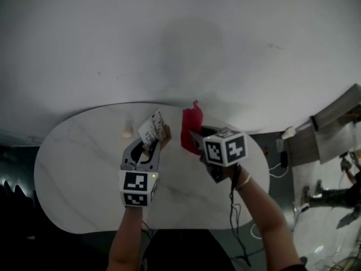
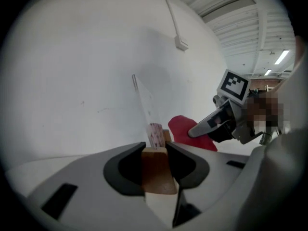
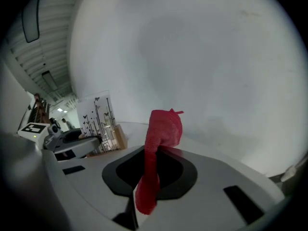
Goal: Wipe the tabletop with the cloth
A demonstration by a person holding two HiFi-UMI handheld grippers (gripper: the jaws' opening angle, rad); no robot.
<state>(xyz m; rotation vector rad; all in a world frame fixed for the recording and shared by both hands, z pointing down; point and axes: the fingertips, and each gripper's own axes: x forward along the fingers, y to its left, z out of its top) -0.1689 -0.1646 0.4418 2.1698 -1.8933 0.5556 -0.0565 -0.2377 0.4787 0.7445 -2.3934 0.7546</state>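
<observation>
- Cloth [image 3: 161, 134], red and bunched, is pinched in the right gripper [image 3: 151, 160]. Its jaws are closed on the fabric, with a rumpled top standing past the tips and a tail hanging back toward the handle.
- From above, the cloth sits over the far middle of the white marbled tabletop [image 1: 84, 168], close to its back edge. I cannot tell whether it touches the surface.
- The left gripper [image 2: 156, 150] has its jaws clamped on a wooden block [image 2: 155, 170], one pad against each side.
- That block is the foot of a clear card [image 3: 96, 119] printed with black stems and butterflies, which rises out of it at a tilt.
- The two grippers are side by side over the table, the card just left of the cloth and not touching it.
- A small pale object [image 1: 127, 132] lies on the table just left of the card.
- A plain white wall [image 1: 169, 33] stands behind the table.
- A dark cable [image 1: 232, 208] runs down along the person's right forearm.
</observation>
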